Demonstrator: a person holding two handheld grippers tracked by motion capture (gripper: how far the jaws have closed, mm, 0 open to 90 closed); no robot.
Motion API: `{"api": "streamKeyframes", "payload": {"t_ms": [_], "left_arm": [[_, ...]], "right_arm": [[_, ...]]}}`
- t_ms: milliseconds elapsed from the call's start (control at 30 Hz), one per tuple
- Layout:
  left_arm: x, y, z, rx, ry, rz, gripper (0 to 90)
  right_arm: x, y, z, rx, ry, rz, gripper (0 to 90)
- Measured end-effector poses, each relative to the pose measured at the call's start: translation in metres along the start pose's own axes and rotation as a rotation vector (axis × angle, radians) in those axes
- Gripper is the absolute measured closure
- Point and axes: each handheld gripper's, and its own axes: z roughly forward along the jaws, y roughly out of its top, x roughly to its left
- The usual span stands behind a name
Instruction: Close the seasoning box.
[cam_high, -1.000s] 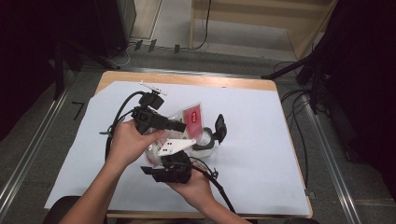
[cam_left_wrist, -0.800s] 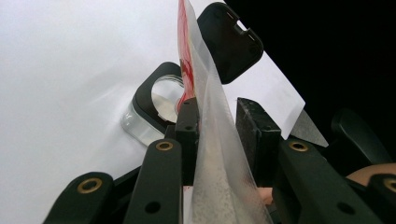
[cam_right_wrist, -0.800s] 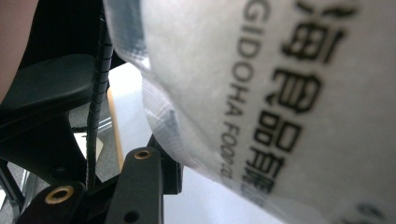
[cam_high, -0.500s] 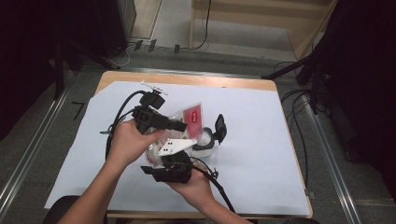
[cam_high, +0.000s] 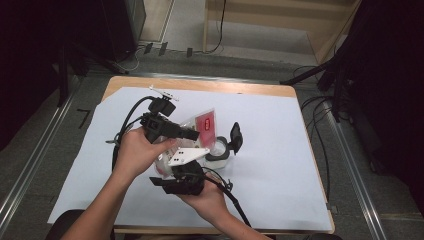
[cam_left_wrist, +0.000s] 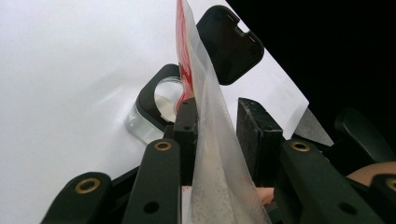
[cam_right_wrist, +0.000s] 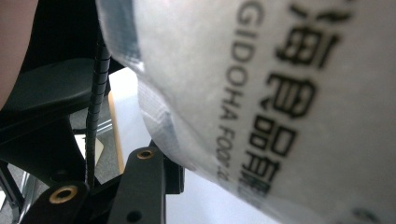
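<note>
While the left gripper (cam_high: 192, 134) pinches a clear, red-labelled food pouch (cam_high: 202, 122) at mid-table, the right gripper (cam_high: 186, 172) at its six o'clock clamps the pouch's lower end; an open-lidded jar (cam_high: 220, 150) stands at four o'clock.

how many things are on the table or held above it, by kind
plastic pouch: 1
clear jar with its black flip lid open: 1
hand-held gripper: 2, left and right
white sheet over the table: 1
total: 5
</note>
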Motion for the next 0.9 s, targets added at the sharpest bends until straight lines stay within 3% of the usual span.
{"api": "streamKeyframes", "payload": {"t_ms": [900], "left_arm": [[0.0009, -0.0015, 0.0014, 0.004, 0.004, -0.006, 69.9]], "right_arm": [[-0.0004, -0.0001, 0.0018, 0.014, 0.013, -0.002, 62.7]]}}
